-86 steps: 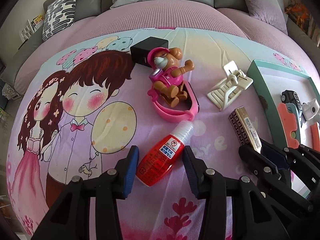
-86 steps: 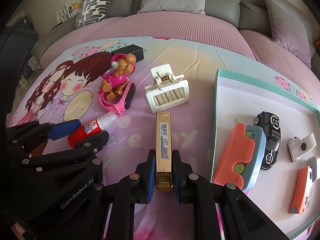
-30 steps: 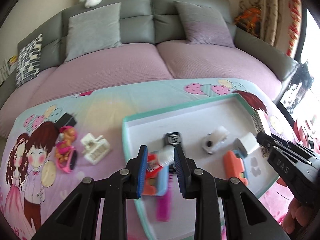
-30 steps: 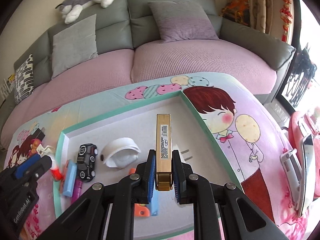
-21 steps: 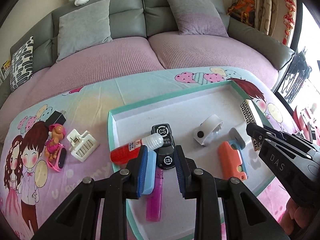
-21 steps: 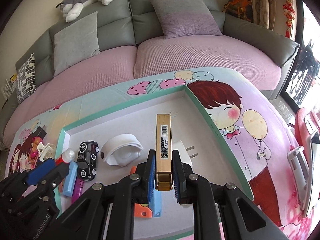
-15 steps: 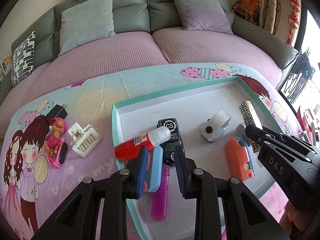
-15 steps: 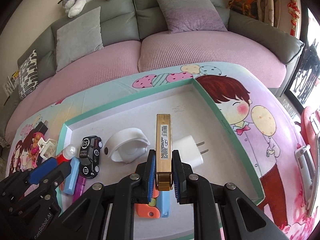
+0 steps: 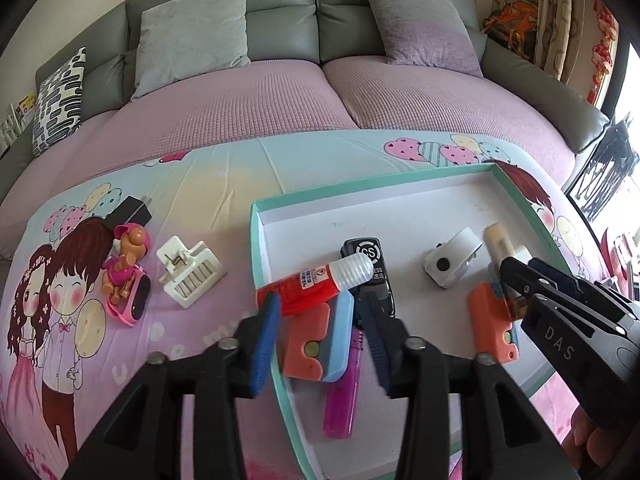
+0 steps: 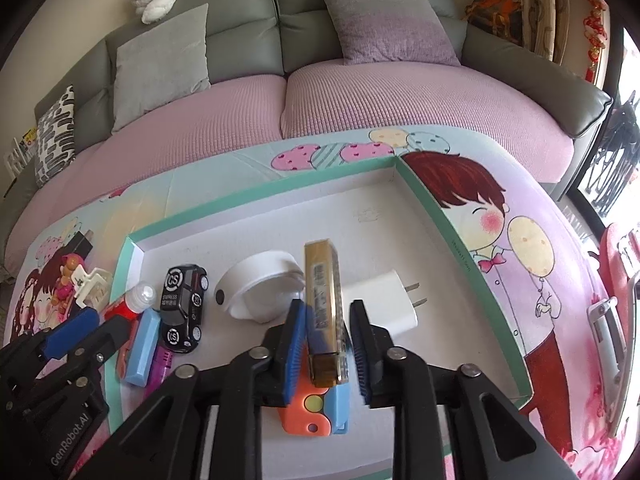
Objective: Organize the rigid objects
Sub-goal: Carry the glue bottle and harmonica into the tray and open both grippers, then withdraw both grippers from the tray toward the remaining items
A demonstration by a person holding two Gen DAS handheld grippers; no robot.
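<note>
Both grippers hang over a teal-rimmed tray (image 10: 424, 204) on a cartoon-print cloth. Left gripper (image 9: 322, 338) jaws have just been opening and stand apart; a red glue bottle (image 9: 316, 284) lies free beyond them, its base over the tray's left rim, its white cap against a black toy car (image 9: 370, 268). Right gripper (image 10: 326, 344) jaws have likewise just parted; a gold box (image 10: 324, 304) sits tilted between them, clear of the right pad, though contact with the left pad cannot be told. Its near end rests over an orange-and-blue case (image 10: 316, 412). A white charger (image 10: 386, 306) lies just right of the box. On the cloth at far left lie a white hair clip (image 9: 190, 274) and a pink toy (image 9: 128, 280).
</note>
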